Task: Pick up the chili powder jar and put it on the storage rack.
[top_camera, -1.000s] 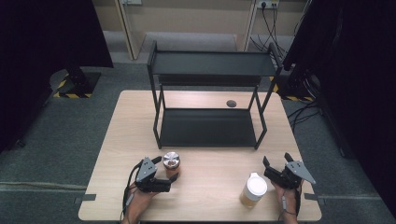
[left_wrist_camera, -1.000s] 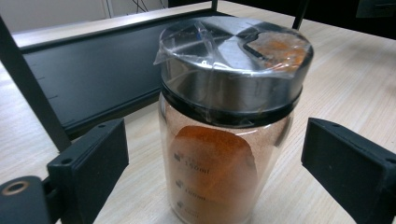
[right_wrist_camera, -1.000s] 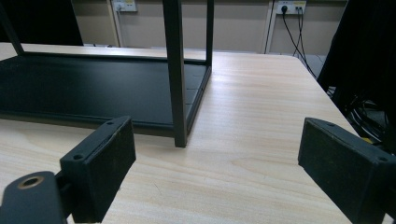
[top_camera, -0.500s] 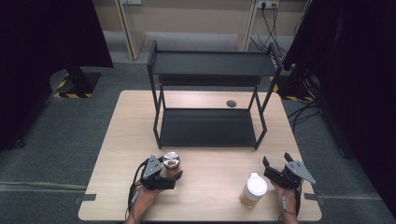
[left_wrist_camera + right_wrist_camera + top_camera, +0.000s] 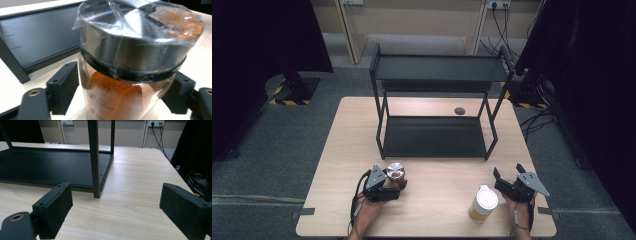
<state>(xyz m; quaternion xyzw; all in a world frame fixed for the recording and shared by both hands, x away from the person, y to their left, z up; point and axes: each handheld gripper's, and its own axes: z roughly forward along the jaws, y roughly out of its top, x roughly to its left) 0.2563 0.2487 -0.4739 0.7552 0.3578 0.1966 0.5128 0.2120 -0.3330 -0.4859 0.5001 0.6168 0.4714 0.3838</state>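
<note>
Two grippers are at work on the counter (image 5: pixel 432 210). The left gripper (image 5: pixel 398 187) has just been closing its jaws, and the jar (image 5: pixel 130 75) of orange-brown powder, with its metal lid wrapped in film, now stands between them, apparently grasped. This seems the pick-up step; next comes a steady lift toward the black rack (image 5: pixel 437 135) beyond the jaws. The right gripper (image 5: pixel 507 181) rests with jaws released, a lidded cup (image 5: pixel 484 204) just beside them.
</note>
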